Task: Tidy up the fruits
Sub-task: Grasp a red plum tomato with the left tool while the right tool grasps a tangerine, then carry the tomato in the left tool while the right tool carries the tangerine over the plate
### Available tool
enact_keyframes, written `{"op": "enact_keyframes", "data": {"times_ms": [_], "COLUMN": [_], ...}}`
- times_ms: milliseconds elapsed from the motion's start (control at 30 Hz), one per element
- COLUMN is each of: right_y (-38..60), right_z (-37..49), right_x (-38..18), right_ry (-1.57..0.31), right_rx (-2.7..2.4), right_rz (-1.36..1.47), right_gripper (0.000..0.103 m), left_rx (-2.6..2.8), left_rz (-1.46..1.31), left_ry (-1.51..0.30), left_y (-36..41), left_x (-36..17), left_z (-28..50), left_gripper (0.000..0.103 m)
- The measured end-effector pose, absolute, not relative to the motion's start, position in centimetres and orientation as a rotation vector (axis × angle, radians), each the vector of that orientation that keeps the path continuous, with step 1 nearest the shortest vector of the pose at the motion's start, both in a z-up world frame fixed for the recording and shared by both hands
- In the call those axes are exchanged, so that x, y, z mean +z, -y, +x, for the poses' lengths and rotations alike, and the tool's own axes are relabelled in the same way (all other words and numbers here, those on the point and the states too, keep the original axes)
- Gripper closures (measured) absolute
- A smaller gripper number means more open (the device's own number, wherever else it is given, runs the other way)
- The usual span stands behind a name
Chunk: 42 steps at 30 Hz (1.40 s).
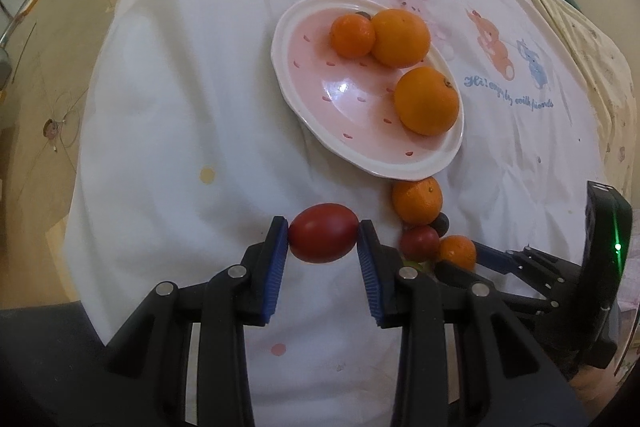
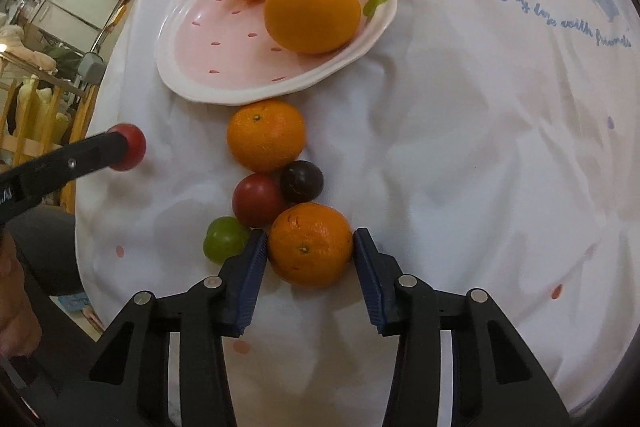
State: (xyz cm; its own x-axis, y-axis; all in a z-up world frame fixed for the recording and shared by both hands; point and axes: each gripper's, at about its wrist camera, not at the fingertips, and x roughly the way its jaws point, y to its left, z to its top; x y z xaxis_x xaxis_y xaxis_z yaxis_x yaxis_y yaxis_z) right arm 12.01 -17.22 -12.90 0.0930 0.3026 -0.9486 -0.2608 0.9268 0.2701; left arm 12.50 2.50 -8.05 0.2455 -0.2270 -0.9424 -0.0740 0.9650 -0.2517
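1. Blue pads of the left tool (image 1: 323,237) press both ends of a red plum (image 1: 323,238), lifted clear of the cloth, presumably for carrying to the plate.
2. Right tool (image 2: 310,247) has its pads against a mandarin (image 2: 310,245) on the worktop (image 2: 460,167), gripping it for pickup.
3. Beside it lie a green fruit (image 2: 224,239), another red plum (image 2: 258,200), a dark plum (image 2: 301,181) and an orange (image 2: 265,135).
4. Farther off, the pink plate (image 2: 208,47) already holds three oranges, so the citrus probably belongs there.
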Motion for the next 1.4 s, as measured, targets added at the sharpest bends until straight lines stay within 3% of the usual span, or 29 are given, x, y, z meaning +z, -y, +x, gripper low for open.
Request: {"op": "enact_keyframes", "data": {"times_ms": [433,1033,1400], "right_y": [21.2,21.0,20.1], "right_z": [11.8,18.6,24.8], "right_x": [-8.5,-1.6,-2.9], "right_ry": [-1.306,-1.134,-1.141], "right_rx": [0.403,0.428,0.436], "right_rz": [0.144,0.245,0.238], "right_gripper": [0.057,0.058,0.057], "left_rx": [-0.051,-0.042,-0.04], "left_rz": [-0.265,-0.2,-0.254], "left_ry": [-1.276,-1.156,-1.228], "left_y": [-3.8,-4.9,-5.3], "left_x": [-7.3,-0.7,-3.6], "left_z": [12.1,16.9,23.4], "left_gripper": [0.072,0.072,0.072]}}
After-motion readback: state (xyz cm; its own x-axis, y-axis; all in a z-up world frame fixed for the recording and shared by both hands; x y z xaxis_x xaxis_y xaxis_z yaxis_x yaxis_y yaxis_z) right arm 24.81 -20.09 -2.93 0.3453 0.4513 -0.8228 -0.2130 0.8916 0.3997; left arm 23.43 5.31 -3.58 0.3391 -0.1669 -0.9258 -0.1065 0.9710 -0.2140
